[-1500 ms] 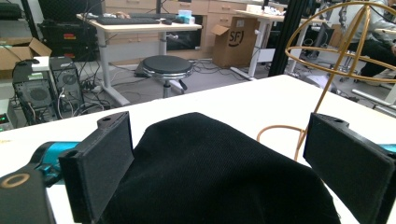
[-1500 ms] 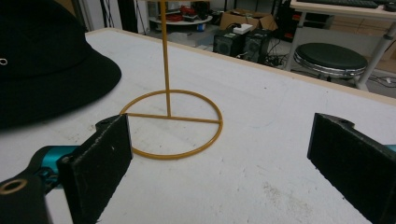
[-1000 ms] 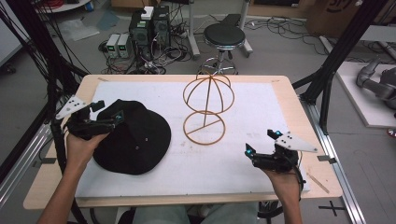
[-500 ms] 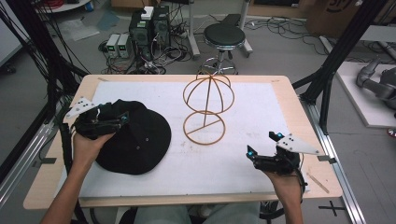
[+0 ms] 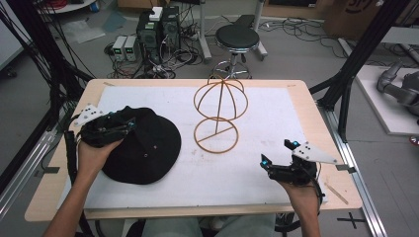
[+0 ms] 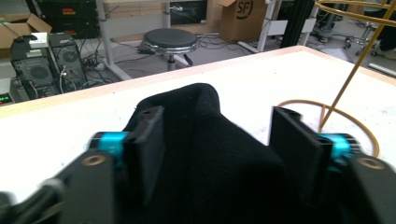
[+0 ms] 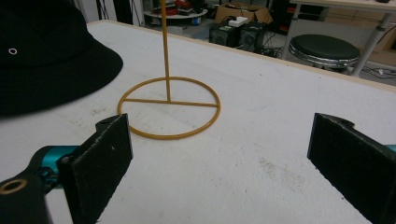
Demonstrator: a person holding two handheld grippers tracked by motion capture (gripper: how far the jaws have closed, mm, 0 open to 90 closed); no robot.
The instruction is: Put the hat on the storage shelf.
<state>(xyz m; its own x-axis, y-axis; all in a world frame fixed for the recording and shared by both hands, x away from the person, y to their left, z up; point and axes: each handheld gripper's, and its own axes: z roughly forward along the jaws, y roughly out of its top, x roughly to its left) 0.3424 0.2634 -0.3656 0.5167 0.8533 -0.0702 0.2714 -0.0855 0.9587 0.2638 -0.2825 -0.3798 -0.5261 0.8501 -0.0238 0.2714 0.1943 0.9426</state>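
The left hand-held gripper (image 6: 219,149) has just been closing its jaws about a raised fold of the black hat (image 6: 210,154); the cloth bulges up between the two black pads, the left one against it, the right one's contact unclear; beyond lies the white table (image 6: 261,79); at right stands the yellow wire stand (image 6: 348,77); a black stool (image 6: 170,41) waits behind.
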